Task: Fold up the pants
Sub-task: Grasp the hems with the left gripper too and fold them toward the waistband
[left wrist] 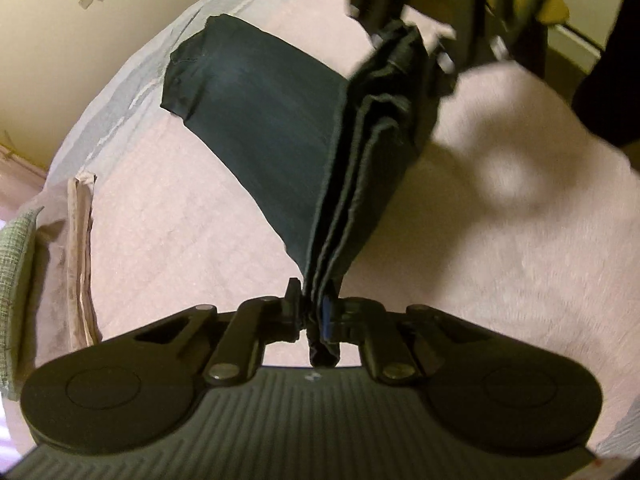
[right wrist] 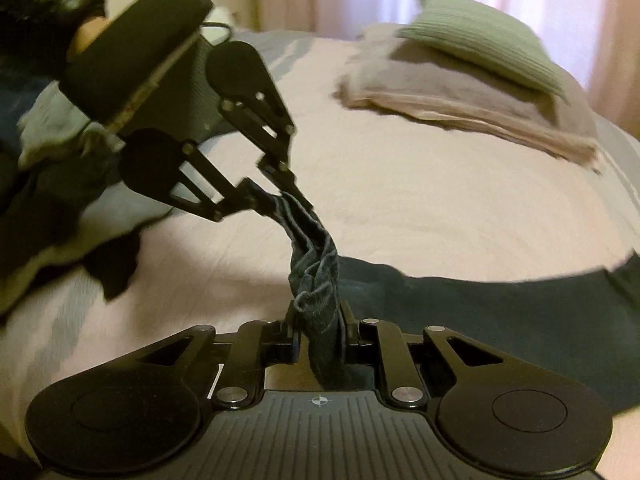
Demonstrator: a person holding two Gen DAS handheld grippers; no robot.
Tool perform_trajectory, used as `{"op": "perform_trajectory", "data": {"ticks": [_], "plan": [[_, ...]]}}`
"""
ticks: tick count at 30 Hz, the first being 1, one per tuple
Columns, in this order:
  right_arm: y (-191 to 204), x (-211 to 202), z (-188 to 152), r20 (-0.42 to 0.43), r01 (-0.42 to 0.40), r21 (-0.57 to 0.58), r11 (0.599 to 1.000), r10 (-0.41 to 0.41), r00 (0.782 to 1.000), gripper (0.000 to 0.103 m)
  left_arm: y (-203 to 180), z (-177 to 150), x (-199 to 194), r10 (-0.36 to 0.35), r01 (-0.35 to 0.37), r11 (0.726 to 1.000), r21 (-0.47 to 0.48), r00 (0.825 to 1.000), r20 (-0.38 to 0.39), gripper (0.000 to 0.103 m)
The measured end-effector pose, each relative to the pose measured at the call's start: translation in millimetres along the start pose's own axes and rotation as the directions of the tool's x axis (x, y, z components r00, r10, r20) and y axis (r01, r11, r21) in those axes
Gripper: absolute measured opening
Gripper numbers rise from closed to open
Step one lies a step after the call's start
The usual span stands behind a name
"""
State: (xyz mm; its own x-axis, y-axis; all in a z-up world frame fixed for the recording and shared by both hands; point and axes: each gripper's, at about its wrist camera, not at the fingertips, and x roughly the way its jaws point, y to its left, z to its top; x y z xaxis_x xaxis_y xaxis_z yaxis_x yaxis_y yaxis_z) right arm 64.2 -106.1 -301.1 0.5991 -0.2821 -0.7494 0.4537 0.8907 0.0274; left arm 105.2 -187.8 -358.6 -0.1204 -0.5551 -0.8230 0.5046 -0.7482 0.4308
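Pants (left wrist: 260,120): dark, part-folded, on the pink bedspread (left wrist: 168,208), which is the landmark for both views.

Left wrist view: your left gripper (left wrist: 316,312) is clamped narrow on a stacked edge of the pants, several layers bunched btwn the fingers, w/ a bit of cloth poking out behind the fingers toward the camera. From there the layers rise off the bedspread as a standing ridge toward your right gripper (left wrist: 404,28), blurred at the top of the view; can't tell its jaws here. One flat panel of the pants lies on the bedspread to the left of the ridge. Folded pinkish linens (left wrist: 82,256) and a green pillow (left wrist: 18,272) sit at the bedspread's left edge.

Right wrist view: your right gripper (right wrist: 320,320) is pinched tight on a thick twisted roll of the pants. The roll runs up off the bedspread (right wrist: 400,200) to your left gripper (right wrist: 280,204), also closed on it. Rest of the pants spreads flat on the bedspread to the right. Green pillow (right wrist: 480,40) sits on folded linens (right wrist: 460,108) at the far side. Other clothes (right wrist: 60,200) are heaped at the bedspread's left edge.
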Motion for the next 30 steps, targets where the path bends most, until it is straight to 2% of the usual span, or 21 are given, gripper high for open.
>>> {"op": "perform_trajectory", "data": {"ticks": [1,2,3,5,8,13,15,17,18,22,25,30], "plan": [[-2,-1,-1,0.001,0.027,0.019,0.999,-0.027,1.000,0.041,8,4,-1,-0.010,0.010,1.000,-0.014,1.000,0.002,0.007],[-4,-3,-2,-0.001,0.056,0.033,0.998,-0.056,0.998,0.064,14,8,-3,-0.017,0.017,1.000,-0.026,1.000,0.004,0.007],[-5,-5,-5,0.004,0.080,0.051,0.995,-0.080,0.997,0.071,23,12,-4,-0.024,0.024,0.999,-0.038,1.000,0.006,0.007],[-4,-10,-8,0.014,0.095,0.064,0.993,-0.096,0.995,0.071,38,19,-3,-0.030,0.031,0.998,-0.050,0.999,0.011,0.007],[6,-8,-12,0.009,0.145,0.011,0.989,-0.146,0.989,0.071,51,27,-3,-0.052,0.053,0.996,-0.071,0.999,0.006,0.007],[27,1,-16,0.056,0.252,-0.059,0.966,-0.249,0.967,0.071,62,37,-5,-0.077,0.077,0.995,-0.068,0.997,-0.001,0.007],[25,-1,-14,0.076,0.278,-0.028,0.960,-0.275,0.958,0.063,63,40,-5,-0.088,0.088,0.995,-0.047,0.996,-0.009,0.007],[22,-9,-12,0.083,0.279,-0.002,0.960,-0.278,0.957,0.026,63,42,-6,-0.097,0.097,0.995,-0.022,0.995,-0.022,0.007],[21,-15,-12,0.089,0.290,-0.007,0.957,-0.288,0.953,0.014,64,43,-8,-0.103,0.103,0.995,-0.009,0.994,-0.029,0.007],[6,-43,-6,0.094,0.268,0.035,0.963,-0.270,0.958,0.008,76,57,-15,-0.119,0.119,0.993,0.014,0.993,-0.024,0.007],[-22,-63,2,0.089,0.228,0.146,0.963,-0.243,0.966,0.007,97,83,-19,-0.117,0.117,0.993,0.023,0.993,-0.007,0.007],[-97,-98,12,0.115,0.167,0.359,0.918,-0.222,0.968,0.005,142,145,-4,-0.109,0.108,0.993,0.044,0.994,0.024,0.007]]}}
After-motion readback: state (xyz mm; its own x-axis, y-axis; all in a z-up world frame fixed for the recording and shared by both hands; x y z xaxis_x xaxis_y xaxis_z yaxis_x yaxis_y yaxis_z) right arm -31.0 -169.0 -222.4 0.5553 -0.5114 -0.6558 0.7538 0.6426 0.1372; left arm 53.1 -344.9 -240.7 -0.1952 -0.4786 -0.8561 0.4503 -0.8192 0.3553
